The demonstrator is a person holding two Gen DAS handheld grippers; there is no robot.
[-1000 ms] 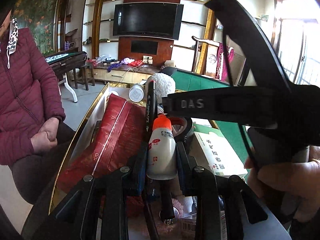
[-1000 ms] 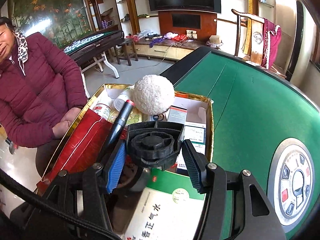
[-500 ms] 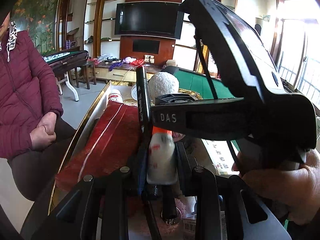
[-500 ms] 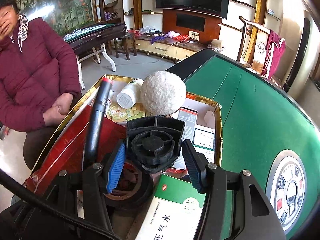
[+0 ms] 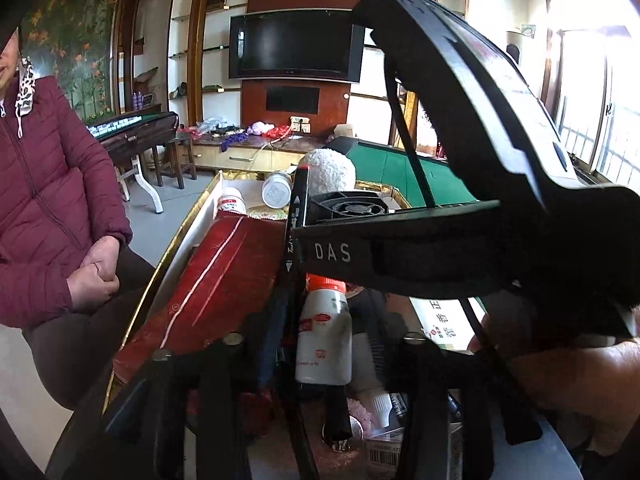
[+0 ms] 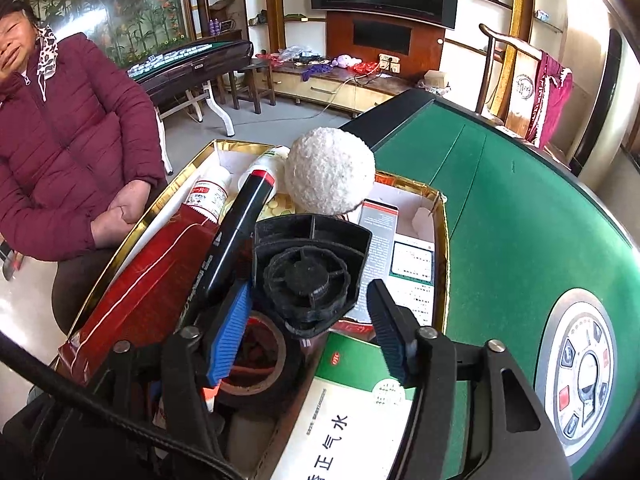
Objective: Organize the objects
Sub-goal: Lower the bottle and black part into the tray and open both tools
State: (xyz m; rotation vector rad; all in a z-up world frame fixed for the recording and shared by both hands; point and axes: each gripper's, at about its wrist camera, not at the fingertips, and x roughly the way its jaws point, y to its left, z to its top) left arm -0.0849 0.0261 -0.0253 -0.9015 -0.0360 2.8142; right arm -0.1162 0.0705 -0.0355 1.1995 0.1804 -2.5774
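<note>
A gold-rimmed box [image 6: 444, 216] on the green table holds a red pouch [image 6: 140, 288], a white fuzzy ball [image 6: 330, 176], bottles, medicine cartons and a tape roll [image 6: 256, 364]. My right gripper [image 6: 304, 320] is open around a black fan [image 6: 310, 272] that rests on the contents. My left gripper [image 5: 320, 344] sits low over the box, its fingers around a white bottle with an orange cap [image 5: 324, 336]; a black marker [image 5: 294, 232] [image 6: 236, 240] leans upright beside it. The right gripper's body crosses the left wrist view [image 5: 460, 240].
A seated person in a maroon jacket [image 6: 60, 140] is close to the box's left side. A green carton [image 6: 352, 408] lies at the box's near end. The table's round control panel [image 6: 580, 368] is to the right. Green felt stretches to the right and back.
The black marker has tilted up and shifted over the red pouch. The right gripper with the fan has moved further across the left wrist view. Both cameras moved closer to the box.
</note>
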